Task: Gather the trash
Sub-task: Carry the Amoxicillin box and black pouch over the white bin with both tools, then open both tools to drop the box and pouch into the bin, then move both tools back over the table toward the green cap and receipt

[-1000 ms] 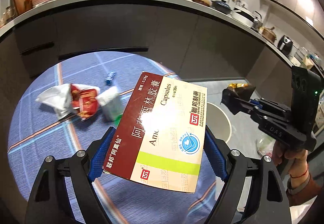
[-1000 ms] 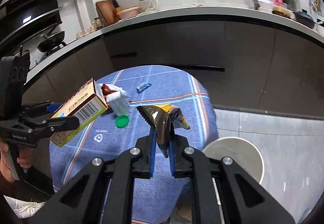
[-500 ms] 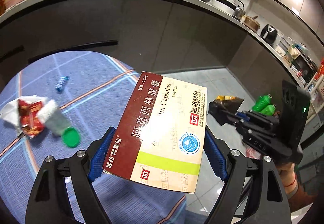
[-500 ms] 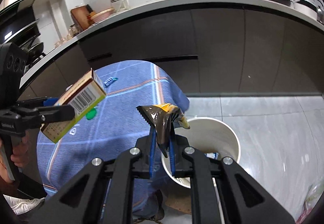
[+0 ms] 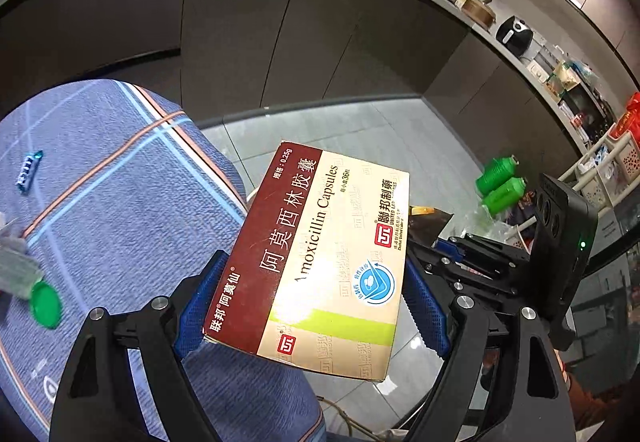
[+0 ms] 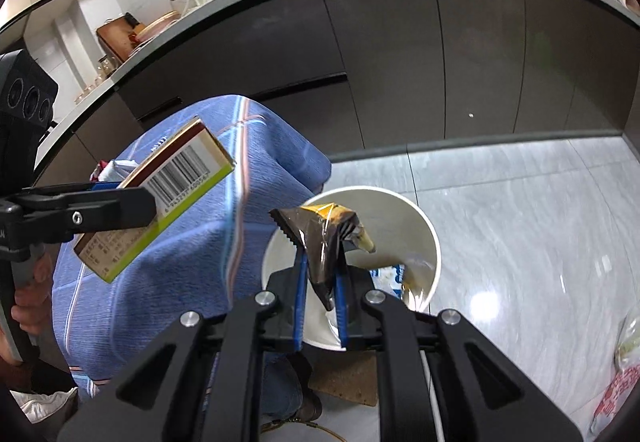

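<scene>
Over the white bin [image 6: 434, 242] on the floor, the right claw [image 6: 320, 282] holds a crumpled dark-and-gold wrapper [image 6: 320, 232], pinched narrow between its blue pads, so this piece looks ready to drop. At about 9 o'clock from it, the left claw [image 5: 312, 302] grips an amoxicillin box [image 5: 320, 258] across its width; seen from the right wrist, the box hangs above the edge of the blue-clothed table [image 6: 192, 262], not yet over the bin.

Inside the bin lie at least a blue-and-white packet [image 6: 390, 276] and something clear and shiny at 4 o'clock on its floor; I cannot tell what else. Collection is judged partway through: some trash is already in, two pieces are in hand, and more waits on the table. From the left wrist, a green cap [image 5: 46, 304] with a blurred clear item sits at 9 o'clock, and a small blue strip [image 5: 28, 170] at 10 o'clock.
</scene>
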A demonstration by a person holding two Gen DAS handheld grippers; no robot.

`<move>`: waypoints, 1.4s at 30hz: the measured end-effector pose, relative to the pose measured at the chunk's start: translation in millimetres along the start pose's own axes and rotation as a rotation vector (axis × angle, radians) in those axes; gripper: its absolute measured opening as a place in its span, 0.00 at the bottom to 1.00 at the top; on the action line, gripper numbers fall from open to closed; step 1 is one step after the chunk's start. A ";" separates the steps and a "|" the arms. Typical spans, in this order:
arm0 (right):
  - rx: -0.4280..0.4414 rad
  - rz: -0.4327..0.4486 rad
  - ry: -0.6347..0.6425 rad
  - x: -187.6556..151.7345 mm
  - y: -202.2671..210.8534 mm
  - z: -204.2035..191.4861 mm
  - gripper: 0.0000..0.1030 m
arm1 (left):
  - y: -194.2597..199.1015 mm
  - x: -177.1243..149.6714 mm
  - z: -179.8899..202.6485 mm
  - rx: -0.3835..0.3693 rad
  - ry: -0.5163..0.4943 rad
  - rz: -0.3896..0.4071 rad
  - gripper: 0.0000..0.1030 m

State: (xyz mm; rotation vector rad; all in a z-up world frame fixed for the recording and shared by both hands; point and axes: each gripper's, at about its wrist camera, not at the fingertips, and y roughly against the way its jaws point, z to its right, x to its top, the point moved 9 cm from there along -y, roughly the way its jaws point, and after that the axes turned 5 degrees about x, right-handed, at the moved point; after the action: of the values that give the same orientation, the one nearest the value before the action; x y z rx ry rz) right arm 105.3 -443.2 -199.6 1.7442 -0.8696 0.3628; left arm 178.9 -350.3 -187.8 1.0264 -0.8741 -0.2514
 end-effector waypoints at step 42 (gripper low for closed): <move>-0.092 -0.069 0.009 -19.3 -39.7 39.6 0.97 | -46.8 22.9 1.8 0.106 -0.011 0.013 0.92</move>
State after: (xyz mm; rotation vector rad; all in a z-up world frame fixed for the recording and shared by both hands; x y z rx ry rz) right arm 113.2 -467.2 -253.2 1.6815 -0.8057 0.2802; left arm 202.0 -388.9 -214.3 1.1179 -0.9116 -0.2016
